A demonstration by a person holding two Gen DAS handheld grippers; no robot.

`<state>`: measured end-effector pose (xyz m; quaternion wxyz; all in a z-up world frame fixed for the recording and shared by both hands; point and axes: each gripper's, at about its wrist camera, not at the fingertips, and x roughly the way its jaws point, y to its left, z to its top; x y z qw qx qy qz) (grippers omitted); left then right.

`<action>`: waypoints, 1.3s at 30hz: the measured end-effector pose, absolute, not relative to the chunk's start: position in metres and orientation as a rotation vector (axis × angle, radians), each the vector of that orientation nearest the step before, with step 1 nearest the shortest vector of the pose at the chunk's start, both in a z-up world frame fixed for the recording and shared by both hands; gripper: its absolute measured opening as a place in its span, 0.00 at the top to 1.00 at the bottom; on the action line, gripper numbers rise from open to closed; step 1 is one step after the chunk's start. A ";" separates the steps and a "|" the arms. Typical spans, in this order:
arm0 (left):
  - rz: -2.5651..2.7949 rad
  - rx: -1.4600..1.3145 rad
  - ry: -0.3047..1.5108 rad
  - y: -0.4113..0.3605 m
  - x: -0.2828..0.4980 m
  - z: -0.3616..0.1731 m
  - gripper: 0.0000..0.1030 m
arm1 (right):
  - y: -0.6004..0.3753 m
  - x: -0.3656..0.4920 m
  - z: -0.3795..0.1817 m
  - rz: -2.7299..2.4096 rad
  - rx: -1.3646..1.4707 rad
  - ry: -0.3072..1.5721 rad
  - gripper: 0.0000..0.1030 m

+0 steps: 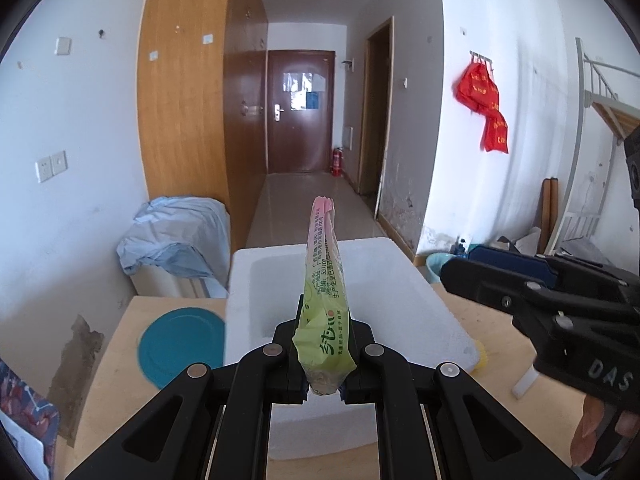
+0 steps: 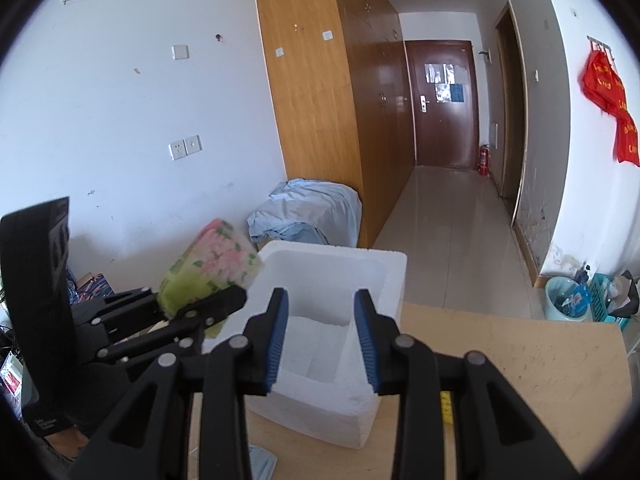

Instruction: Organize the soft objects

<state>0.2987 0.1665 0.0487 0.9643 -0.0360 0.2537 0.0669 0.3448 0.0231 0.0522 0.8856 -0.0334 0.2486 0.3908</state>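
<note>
A soft tissue pack [image 1: 325,300] in green and pink wrap stands on edge between the fingers of my left gripper [image 1: 325,344], which is shut on its lower end. It hangs over the near side of an open white foam box [image 1: 400,264] on the wooden table. In the right wrist view the same pack [image 2: 212,268] and left gripper [image 2: 236,300] sit just left of the foam box [image 2: 394,276]. My right gripper [image 2: 322,296] is open, its blue pads [image 2: 280,332] apart with nothing between them, in front of the box. In the left wrist view, the right gripper [image 1: 452,276] shows at the right.
A teal plate [image 1: 182,346] lies on the table left of the box. A yellow object [image 1: 482,356] peeks out at its right side. A blue cloth [image 2: 308,212] covers something beyond the table's far edge. A light blue bin [image 2: 568,300] stands on the floor at right.
</note>
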 end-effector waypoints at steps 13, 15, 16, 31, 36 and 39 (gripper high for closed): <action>0.149 -0.059 0.540 0.168 0.328 0.035 0.83 | 0.017 0.352 0.055 0.789 -0.074 0.524 0.63; 0.154 -0.055 0.538 0.168 0.327 0.035 0.64 | 0.017 0.352 0.055 0.790 -0.075 0.525 0.63; 0.161 -0.056 0.529 0.168 0.325 0.036 0.45 | 0.018 0.351 0.056 0.790 -0.076 0.524 0.63; 0.184 -0.096 0.459 0.179 0.287 0.049 0.17 | 0.007 0.322 0.058 0.798 -0.110 0.536 0.43; 0.192 -0.098 0.452 0.179 0.263 0.051 0.17 | 0.002 0.303 0.050 0.820 -0.116 0.557 0.42; 0.223 -0.097 0.438 0.185 0.246 0.053 0.16 | 0.007 0.290 0.037 0.861 -0.142 0.614 0.42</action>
